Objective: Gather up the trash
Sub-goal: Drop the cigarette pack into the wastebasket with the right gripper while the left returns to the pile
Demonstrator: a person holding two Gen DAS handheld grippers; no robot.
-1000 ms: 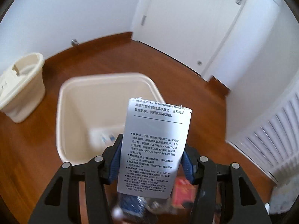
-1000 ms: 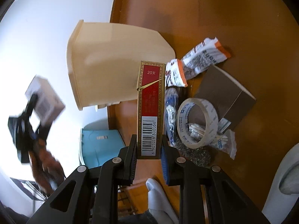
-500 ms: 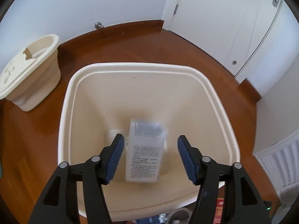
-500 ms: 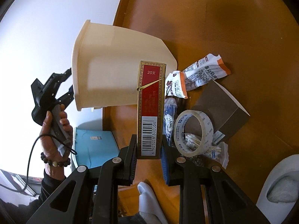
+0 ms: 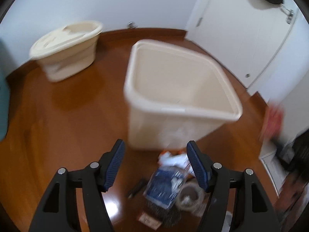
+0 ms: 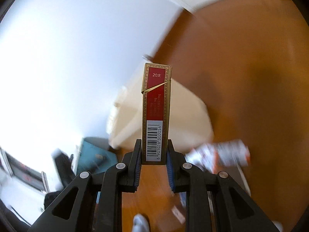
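Observation:
A cream trash bin (image 5: 179,94) stands on the wooden floor ahead of my left gripper (image 5: 155,152), which is open and empty, above and in front of the bin. Loose trash lies below it: a blue packet (image 5: 164,189), a tape roll (image 5: 190,195) and a white-orange wrapper (image 5: 173,157). My right gripper (image 6: 154,152) is shut on a red and gold cigarette box (image 6: 156,112), held upright. The bin (image 6: 185,119) shows behind the box, blurred. A white-orange wrapper (image 6: 222,154) lies to the right.
The bin's cream lid (image 5: 65,46) sits on the floor at the left near the wall. A white door (image 5: 241,29) is behind the bin. A teal object (image 6: 94,156) lies by the wall in the right wrist view.
My left gripper let the white box fall into the bin, then pulled back and down from above it. My right gripper swung up and away from the pile, still holding the cigarette box.

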